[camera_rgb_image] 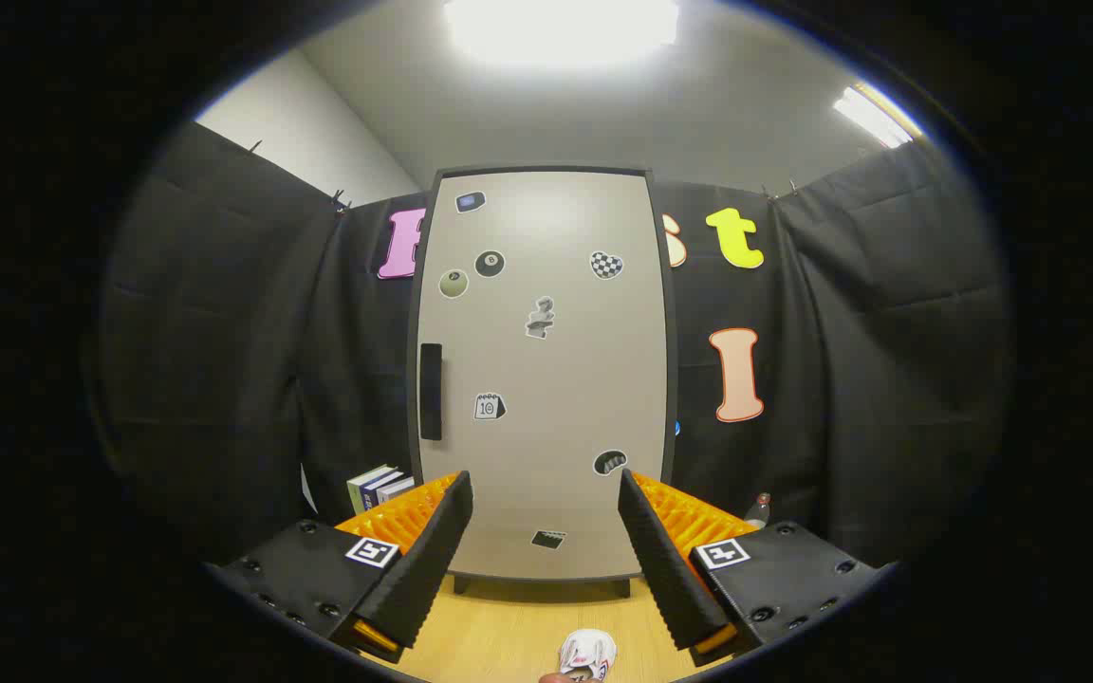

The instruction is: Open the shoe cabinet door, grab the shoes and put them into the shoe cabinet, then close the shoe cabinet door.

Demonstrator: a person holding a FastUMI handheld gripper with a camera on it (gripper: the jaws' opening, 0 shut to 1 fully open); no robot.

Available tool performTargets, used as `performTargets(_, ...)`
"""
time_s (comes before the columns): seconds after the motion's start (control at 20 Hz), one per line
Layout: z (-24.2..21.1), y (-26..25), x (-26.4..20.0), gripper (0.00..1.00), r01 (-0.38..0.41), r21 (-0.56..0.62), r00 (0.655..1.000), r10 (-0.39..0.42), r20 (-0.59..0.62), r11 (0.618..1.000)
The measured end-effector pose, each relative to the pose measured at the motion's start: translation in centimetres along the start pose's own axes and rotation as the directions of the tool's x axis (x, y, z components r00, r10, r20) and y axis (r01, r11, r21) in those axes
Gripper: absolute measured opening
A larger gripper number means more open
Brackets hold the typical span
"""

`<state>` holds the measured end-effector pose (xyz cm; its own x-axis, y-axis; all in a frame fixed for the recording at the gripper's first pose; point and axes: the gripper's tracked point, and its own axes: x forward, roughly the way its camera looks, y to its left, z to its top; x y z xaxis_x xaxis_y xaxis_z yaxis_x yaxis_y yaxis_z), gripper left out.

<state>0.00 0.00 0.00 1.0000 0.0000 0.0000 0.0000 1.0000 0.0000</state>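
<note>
Shoe cabinet (542,379) stands upright on short legs straight ahead of the gripper (545,493), backed against the booth's dark cloth wall, with its pale door (556,512) closed flush. A dark vertical handle (430,391) sits on the door's left edge, and several small stickers (540,317) dot the panel. The gripper is held level and pointed squarely at the door's lower half, its two fingers spread wide with nothing between them, well short of the cabinet. Below and between the fingers, on the wooden floor (499,636), lies a small white object with red marks, possibly the toe of a shoe (587,653), though too little of it shows to be sure. A few books (379,486) stand left of the cabinet's base, and a small bottle (758,510) stands to its right.
</note>
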Motion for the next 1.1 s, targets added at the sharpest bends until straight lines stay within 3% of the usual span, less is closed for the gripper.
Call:
performTargets(0.6, -0.3, -0.1, 0.4, 0.97, 0.039, 0.012, 0.999, -0.039, -0.002, 0.999)
performTargets(1.1, 0.0, 2.4, 1.5, 0.98, -0.007, 0.011, 1.000, 0.007, -0.025, 1.000)
